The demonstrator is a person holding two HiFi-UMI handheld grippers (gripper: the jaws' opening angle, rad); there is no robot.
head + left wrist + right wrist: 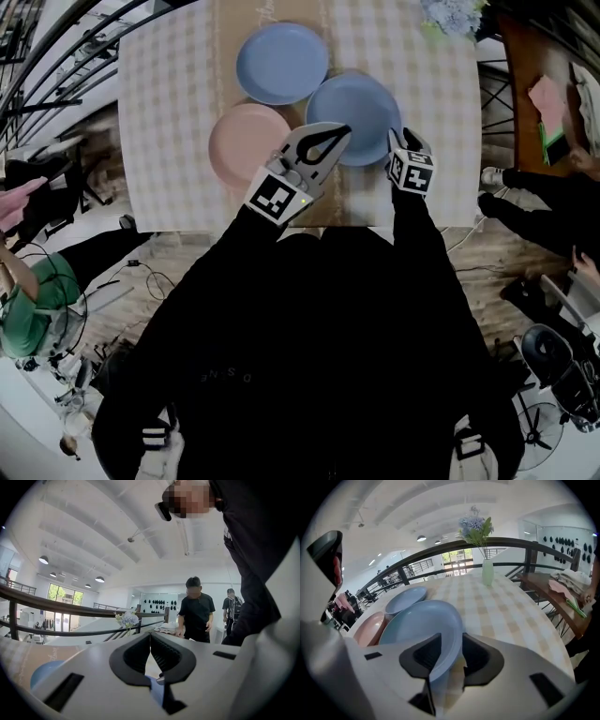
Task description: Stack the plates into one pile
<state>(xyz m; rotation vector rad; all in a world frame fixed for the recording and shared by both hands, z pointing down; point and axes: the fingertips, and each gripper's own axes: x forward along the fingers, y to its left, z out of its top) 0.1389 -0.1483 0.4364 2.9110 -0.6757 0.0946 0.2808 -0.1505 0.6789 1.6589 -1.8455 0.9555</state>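
Note:
Three plates lie apart on the checked table: a blue plate at the back, a pink plate at the near left, and a second blue plate at the near right. My right gripper is at that second plate's near right rim. In the right gripper view this gripper is open, with the rim of the blue plate standing between its jaws. My left gripper hovers between the pink and near blue plates, tilted upward. It is shut with nothing in it.
A vase of flowers stands at the table's far edge. A wooden side table with a pink cloth is at the right. Railings run along the left and back. People stand nearby, one in green at the left.

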